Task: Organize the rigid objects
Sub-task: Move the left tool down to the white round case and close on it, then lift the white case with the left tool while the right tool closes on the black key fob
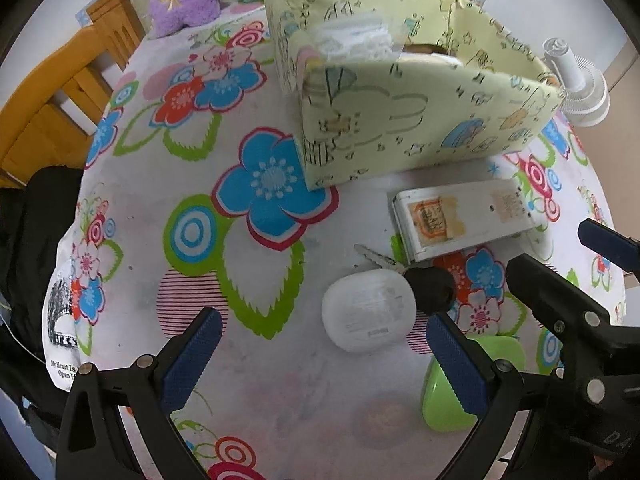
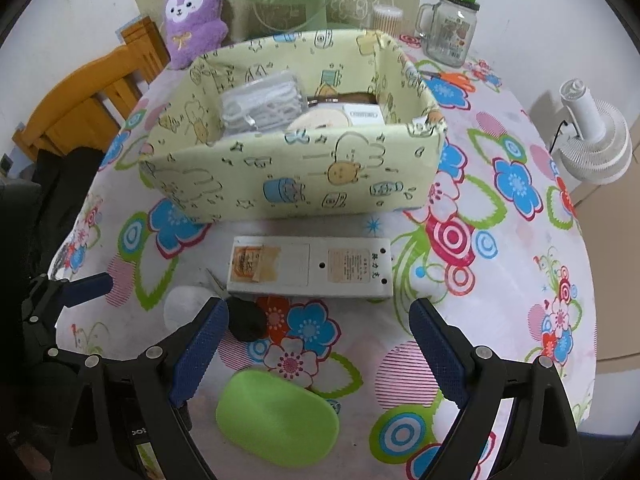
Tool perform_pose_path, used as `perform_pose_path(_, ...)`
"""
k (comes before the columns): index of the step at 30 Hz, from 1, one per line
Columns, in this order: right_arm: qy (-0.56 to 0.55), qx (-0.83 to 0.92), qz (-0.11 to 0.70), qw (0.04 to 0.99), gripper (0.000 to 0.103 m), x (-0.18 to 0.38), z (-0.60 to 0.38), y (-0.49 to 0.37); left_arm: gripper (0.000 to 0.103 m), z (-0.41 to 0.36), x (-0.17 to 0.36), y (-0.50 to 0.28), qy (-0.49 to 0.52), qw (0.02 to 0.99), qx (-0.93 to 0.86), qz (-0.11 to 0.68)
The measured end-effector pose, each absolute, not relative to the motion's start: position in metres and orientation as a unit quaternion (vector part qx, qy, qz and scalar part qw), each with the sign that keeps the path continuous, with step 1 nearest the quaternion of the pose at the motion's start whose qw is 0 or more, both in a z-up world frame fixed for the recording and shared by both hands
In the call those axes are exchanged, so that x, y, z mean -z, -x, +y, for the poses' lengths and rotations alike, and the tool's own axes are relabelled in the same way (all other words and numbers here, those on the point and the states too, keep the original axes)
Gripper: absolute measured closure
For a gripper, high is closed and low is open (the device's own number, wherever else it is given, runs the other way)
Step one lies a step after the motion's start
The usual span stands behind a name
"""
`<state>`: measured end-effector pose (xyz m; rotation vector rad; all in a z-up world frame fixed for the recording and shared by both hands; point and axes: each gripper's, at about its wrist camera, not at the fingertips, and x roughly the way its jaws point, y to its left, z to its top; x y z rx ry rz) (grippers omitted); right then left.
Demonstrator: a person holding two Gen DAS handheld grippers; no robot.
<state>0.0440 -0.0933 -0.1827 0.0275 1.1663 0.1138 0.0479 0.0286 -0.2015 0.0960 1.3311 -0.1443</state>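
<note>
Flowered cloth covers the counter (image 2: 500, 128) we are working at, with a wooden chair (image 2: 80, 104) to one side, a purple plush rabbit (image 2: 192, 16) and a glass mug jar (image 2: 450, 28) at the far edge, and a small white fan (image 2: 592, 136) off to the right. Largest among the task's things is the pale green fabric storage box (image 2: 296, 176), standing open near the middle; we can already see a clear packet of white items (image 2: 262, 104) and a few other pieces inside it, so some sorting looks done. Just in front of the box lies a long white remote-like device (image 2: 308, 266), face down, apart from the box wall. Nearer to us sit a white oval case (image 1: 368, 310), a green oval case (image 2: 276, 420), and a key with a black head (image 1: 424, 284) touching the white case's edge. These four still lie loose, so we judge the job roughly partway. Our left tool (image 1: 320, 356) hangs spread wide with nothing in it, close above the white case; our right tool (image 2: 316, 352) is likewise gaping and empty, over the green case.
</note>
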Motion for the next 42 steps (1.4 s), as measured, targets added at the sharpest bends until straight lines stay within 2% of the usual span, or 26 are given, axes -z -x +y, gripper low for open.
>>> perform_pose_path(9, -0.015, -0.051, 0.564, 0.824, 0.012, 0.199, -0.095, -0.046, 0.001, 0.021, 0.221, -0.05, -0.045, 0.774, 0.063, 0.629)
perform_pose_path(13, -0.014, -0.049, 0.569, 0.821, 0.013, 0.204, -0.097, -0.048, 0.006, 0.016, 0.227, -0.053, -0.058, 0.774, 0.058, 0.628)
perform_pose_path(18, -0.015, -0.049, 0.573, 0.818, 0.013, 0.209, -0.098, -0.049, 0.017, 0.006, 0.229, -0.053, -0.069, 0.777, 0.062, 0.623)
perform_pose_path(21, -0.019, -0.051, 0.575, 0.817, 0.013, 0.21, -0.098, -0.05, 0.027, 0.002, 0.227, -0.052, -0.064, 0.782, 0.069, 0.617)
perform_pose_path(24, -0.021, -0.05, 0.575, 0.816, 0.013, 0.212, -0.097, -0.051, 0.046, -0.003, 0.223, -0.048, -0.065, 0.789, 0.079, 0.606)
perform_pose_path(38, -0.012, -0.068, 0.573, 0.816, 0.014, 0.215, -0.072, -0.049, 0.046, 0.027, 0.22, -0.044, -0.069, 0.786, 0.074, 0.61)
perform_pose_path(42, -0.009, -0.075, 0.578, 0.812, 0.019, 0.222, -0.062, -0.05, 0.046, 0.037, 0.223, -0.044, -0.075, 0.786, 0.074, 0.61)
